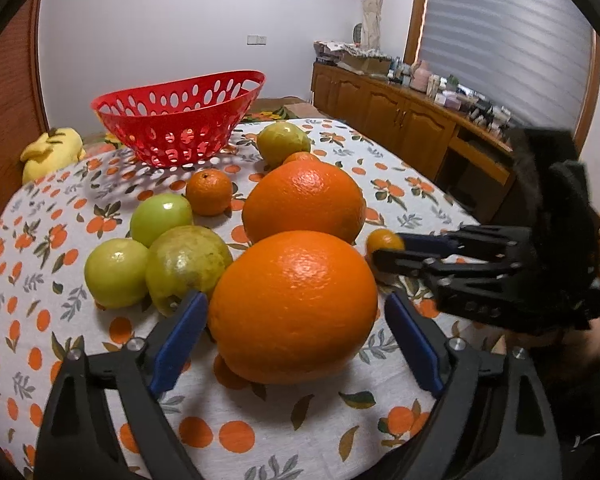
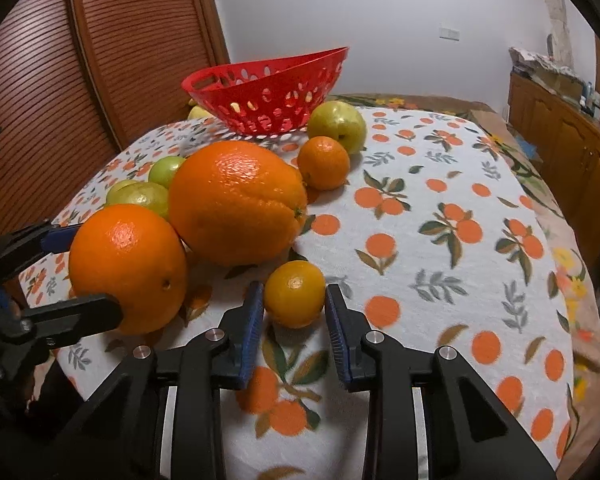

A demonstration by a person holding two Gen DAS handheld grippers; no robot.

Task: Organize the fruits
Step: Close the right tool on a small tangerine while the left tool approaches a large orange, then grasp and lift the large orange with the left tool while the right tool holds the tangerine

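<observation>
Step in hand: pickup. The right hand-held gripper (image 2: 295, 312) pinches a small tangerine (image 2: 295, 294) resting on the worktop (image 2: 440, 208). The left hand-held gripper (image 1: 296, 328) stands spread around the near large orange (image 1: 294, 306), pads apart. Next: lift toward the empty red basket (image 1: 180, 120) beyond.

I saw a red perforated plastic basket (image 1: 179, 120), bright orange round oranges (image 1: 293, 306), yellow-green fruits (image 1: 117, 273), and an orange-print white cloth (image 2: 440, 208).
</observation>
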